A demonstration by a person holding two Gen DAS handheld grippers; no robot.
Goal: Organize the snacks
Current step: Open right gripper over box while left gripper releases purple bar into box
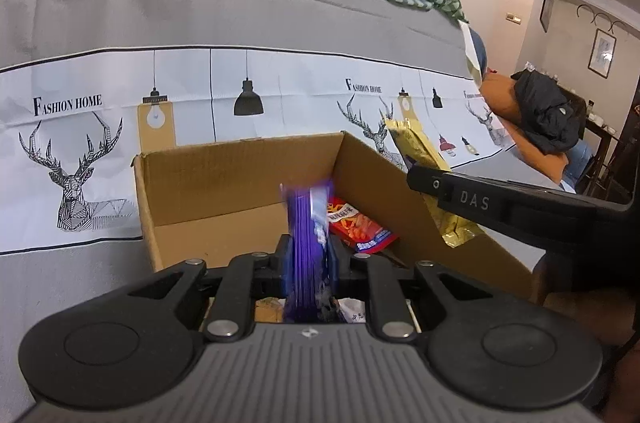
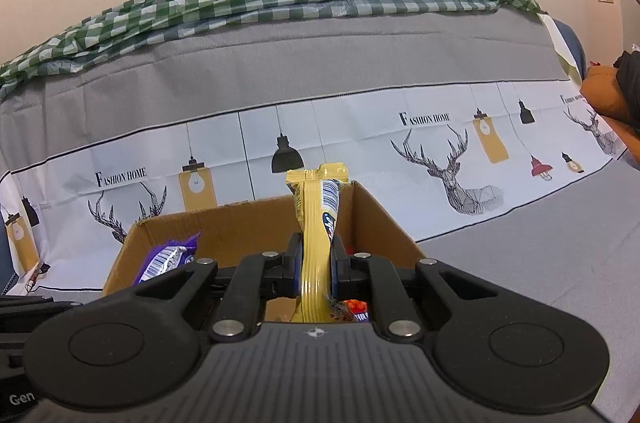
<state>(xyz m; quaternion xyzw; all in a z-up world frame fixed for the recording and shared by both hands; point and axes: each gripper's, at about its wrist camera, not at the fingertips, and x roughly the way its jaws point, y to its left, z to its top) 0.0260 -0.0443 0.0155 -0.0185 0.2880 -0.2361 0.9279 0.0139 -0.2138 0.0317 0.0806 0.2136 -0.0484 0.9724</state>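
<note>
Open-topped brown cardboard box [image 1: 240, 179]: my way in is from above; its left half shows bare floor. Red-orange snack packet [image 1: 358, 225] lies at its right wall. Above the right rim my right gripper [image 1: 436, 191], clamped on a yellow foil snack bar [image 1: 420, 151], blocks that side. My left gripper [image 1: 308, 255], pinching a purple snack wrapper [image 1: 304, 235], fills the middle. Grey printed deer-pattern cloth [image 2: 520, 255] right of the box lies bare.

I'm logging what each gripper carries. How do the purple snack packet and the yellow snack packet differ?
The purple snack packet is clamped in the left gripper; the yellow snack packet is in the right gripper. Purple looks motion-blurred, yellow sharp. Both stand upright, held over the cardboard box.
</note>
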